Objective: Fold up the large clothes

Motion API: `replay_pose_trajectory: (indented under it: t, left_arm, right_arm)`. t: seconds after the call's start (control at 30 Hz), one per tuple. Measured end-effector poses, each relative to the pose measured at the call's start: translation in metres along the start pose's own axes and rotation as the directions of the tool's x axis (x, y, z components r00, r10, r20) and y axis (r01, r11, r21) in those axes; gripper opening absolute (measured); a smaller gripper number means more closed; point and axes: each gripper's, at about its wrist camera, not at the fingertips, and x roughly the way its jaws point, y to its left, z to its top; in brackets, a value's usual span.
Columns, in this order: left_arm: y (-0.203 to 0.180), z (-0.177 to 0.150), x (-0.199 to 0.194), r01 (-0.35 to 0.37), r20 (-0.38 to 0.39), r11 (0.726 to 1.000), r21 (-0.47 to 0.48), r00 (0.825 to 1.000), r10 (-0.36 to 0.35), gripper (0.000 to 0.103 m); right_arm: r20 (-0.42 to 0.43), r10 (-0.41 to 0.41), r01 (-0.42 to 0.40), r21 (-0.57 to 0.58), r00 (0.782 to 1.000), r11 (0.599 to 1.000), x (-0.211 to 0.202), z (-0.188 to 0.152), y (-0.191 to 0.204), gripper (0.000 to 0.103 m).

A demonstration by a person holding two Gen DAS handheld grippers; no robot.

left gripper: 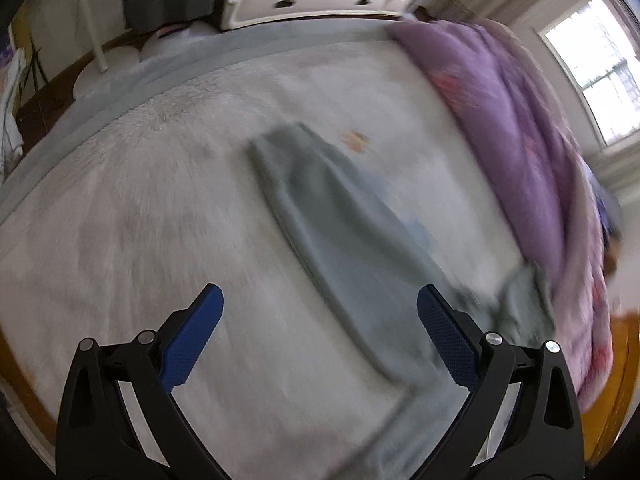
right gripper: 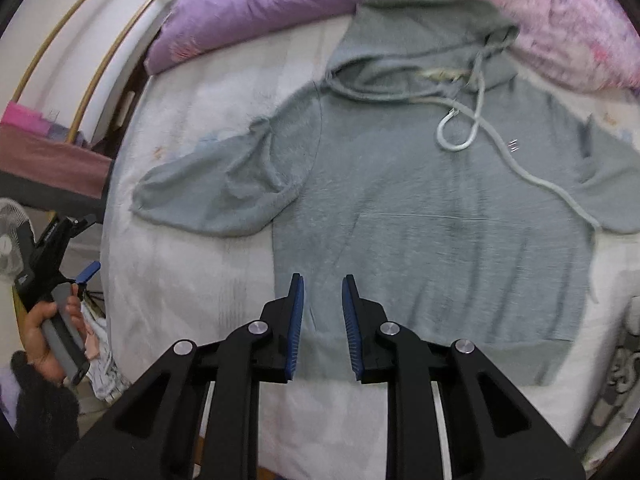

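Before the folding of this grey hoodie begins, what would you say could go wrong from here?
1. The drawstring trails loose across the chest of the grey hoodie; it may get trapped inside a fold.
2. The hood lies against the purple quilt, which might be dragged along.
3. The right gripper shows only a narrow gap, nothing between its pads; it may need widening to take the hem. The left gripper stands wide open over the blurred sleeve.

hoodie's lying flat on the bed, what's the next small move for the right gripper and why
Probably lower the right gripper onto the hoodie near its bottom hem and pinch there. The hoodie lies spread face up on the bed, sleeves out, nothing folded yet. The pads stand narrowly apart with nothing between them. The left gripper is open, holding nothing.
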Motion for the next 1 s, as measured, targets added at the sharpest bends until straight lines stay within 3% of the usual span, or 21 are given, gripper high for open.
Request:
replay_pose_trajectory:
  t: [0.07, 0.17, 0.47, 0.53, 0.57, 0.6, 0.67, 0.77, 0.83, 0.9, 1.0]
  left_arm:
    - [0.018, 0.022, 0.031, 0.005, -0.005, 0.999, -0.049, 1.0, -0.006, 0.096]
    - [0.037, 0.045, 0.072, 0.011, -0.033, 0.995, -0.097, 0.999, -0.014, 0.077]
    - [0.046, 0.077, 0.115, 0.051, -0.014, 0.994, -0.093, 0.999, -0.052, 0.066]
    - [0.044, 0.083, 0.118, 0.047, -0.008, 0.997, -0.067, 0.999, -0.048, 0.05]
    - [0.043, 0.085, 0.119, 0.055, -0.011, 0.997, -0.049, 0.998, -0.055, 0.021]
    - [0.04, 0.087, 0.118, 0.038, -0.012, 0.999, -0.029, 0.999, -0.038, 0.006]
    - [0.039, 0.09, 0.109, 0.015, 0.027, 1.0, -0.011, 1.0, -0.015, 0.006]
    - [0.042, 0.096, 0.074, 0.086, 0.121, 0.996, -0.035, 0.989, -0.081, 0.006]
    - [0.038, 0.099, 0.038, 0.091, 0.196, 0.996, 0.017, 0.976, -0.093, 0.006]
    - [0.031, 0.097, -0.001, 0.135, 0.255, 0.988, 0.072, 0.955, -0.149, 0.006]
    - [0.003, 0.08, -0.038, 0.166, 0.281, 0.967, 0.195, 0.935, -0.218, 0.006]
  right_arm:
    - [-0.018, 0.004, -0.003, 0.023, 1.0, 1.0, 0.024, 0.008, 0.001, 0.021]
    - [-0.034, 0.01, -0.01, 0.02, 0.999, 1.0, 0.051, 0.018, 0.006, 0.021]
    - [-0.028, 0.045, -0.045, 0.004, 0.999, 0.999, 0.107, 0.058, 0.011, 0.019]
    - [-0.021, 0.058, -0.058, 0.017, 0.998, 0.998, 0.115, 0.068, 0.01, 0.019]
    - [-0.013, 0.067, -0.067, 0.015, 0.998, 0.998, 0.121, 0.075, 0.012, 0.018]
    - [-0.009, 0.071, -0.071, 0.01, 0.997, 0.997, 0.124, 0.079, 0.014, 0.016]
    - [-0.01, 0.081, -0.081, -0.003, 0.997, 0.997, 0.132, 0.087, 0.019, 0.015]
    - [-0.029, 0.062, -0.062, -0.031, 0.998, 0.998, 0.15, 0.094, 0.029, 0.006]
    - [-0.066, 0.019, -0.021, -0.034, 0.998, 0.999, 0.167, 0.094, 0.03, 0.0]
    - [-0.097, 0.013, -0.015, -0.018, 0.995, 1.0, 0.184, 0.093, 0.026, 0.0]
    - [-0.109, 0.027, -0.027, 0.006, 0.994, 1.0, 0.194, 0.094, 0.02, 0.0]
